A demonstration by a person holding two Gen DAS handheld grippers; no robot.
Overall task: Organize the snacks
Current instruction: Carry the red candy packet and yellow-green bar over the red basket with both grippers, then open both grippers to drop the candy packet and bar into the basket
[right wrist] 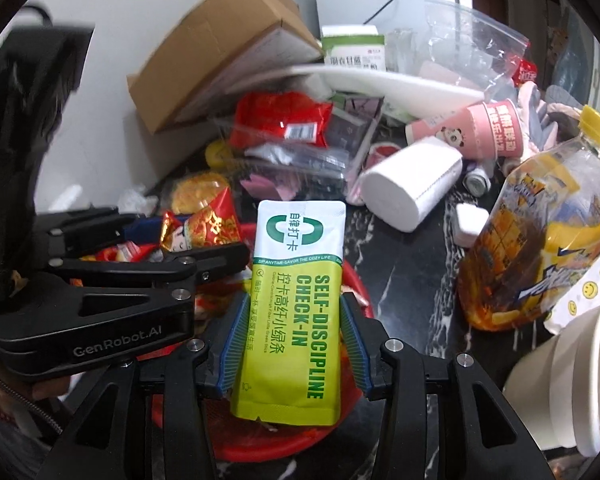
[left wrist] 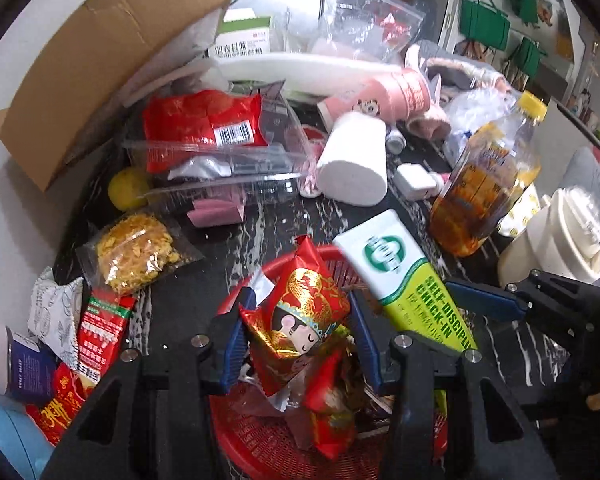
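Right wrist view alone shows the right gripper (right wrist: pixel 294 344) fingers clamping the green sachet (right wrist: pixel 296 312).

- Dark marbled counter (left wrist: pixel 284 224) with white veining.
- Plain white wall (left wrist: pixel 28 92) on the left, behind a cardboard box (left wrist: pixel 100 52).
- Green bags (left wrist: pixel 484 24) hanging on the far right wall.

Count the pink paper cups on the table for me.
1 visible: a pink paper cup lying on its side at the back of the table, just behind the toilet paper roll. More may be hidden in the clutter.
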